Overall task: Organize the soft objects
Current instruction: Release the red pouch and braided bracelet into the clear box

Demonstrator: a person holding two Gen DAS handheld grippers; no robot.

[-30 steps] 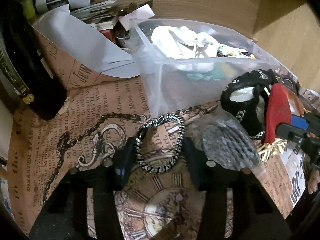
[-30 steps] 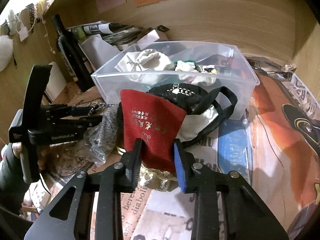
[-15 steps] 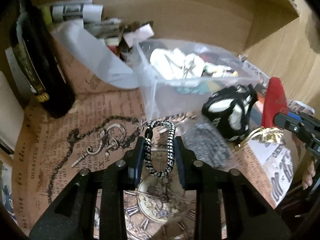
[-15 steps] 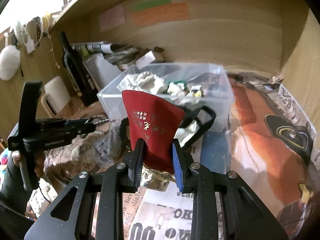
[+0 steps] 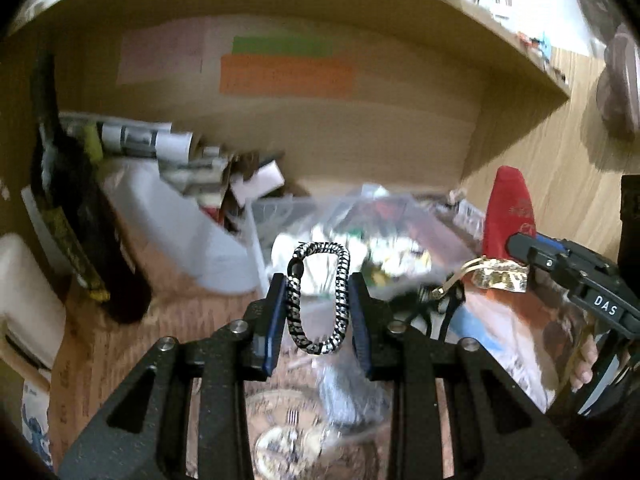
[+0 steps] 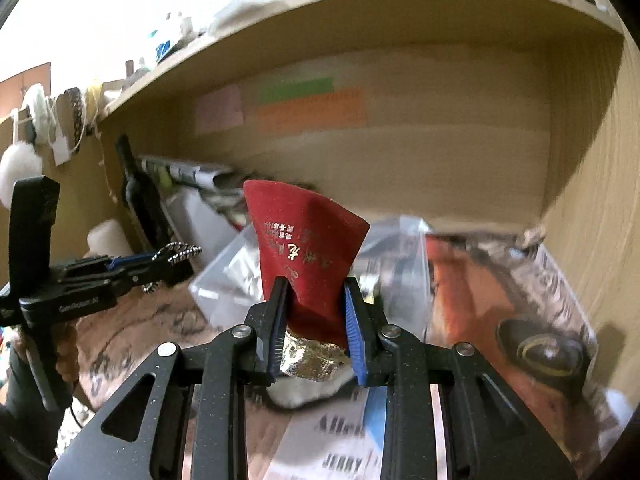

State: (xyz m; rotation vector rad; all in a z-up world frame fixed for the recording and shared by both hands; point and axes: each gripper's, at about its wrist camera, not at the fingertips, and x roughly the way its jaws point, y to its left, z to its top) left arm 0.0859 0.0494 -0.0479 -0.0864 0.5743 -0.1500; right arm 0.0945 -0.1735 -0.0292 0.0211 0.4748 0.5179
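Clear bin (image 6: 224, 276) beyond red pouch (image 6: 308, 256); bottle (image 5: 76, 216) left.

"DAS" on the right tongs (image 5: 516, 246); "JERRY" on newspaper (image 6: 340, 460).

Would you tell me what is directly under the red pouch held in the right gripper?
A crinkled gold foil piece shows just below the red pouch; the right gripper hides where they meet.

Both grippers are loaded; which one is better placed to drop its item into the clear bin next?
Left, narrowly. The left gripper holds the braided loop directly before the clear bin; the right gripper's red pouch sits farther right.
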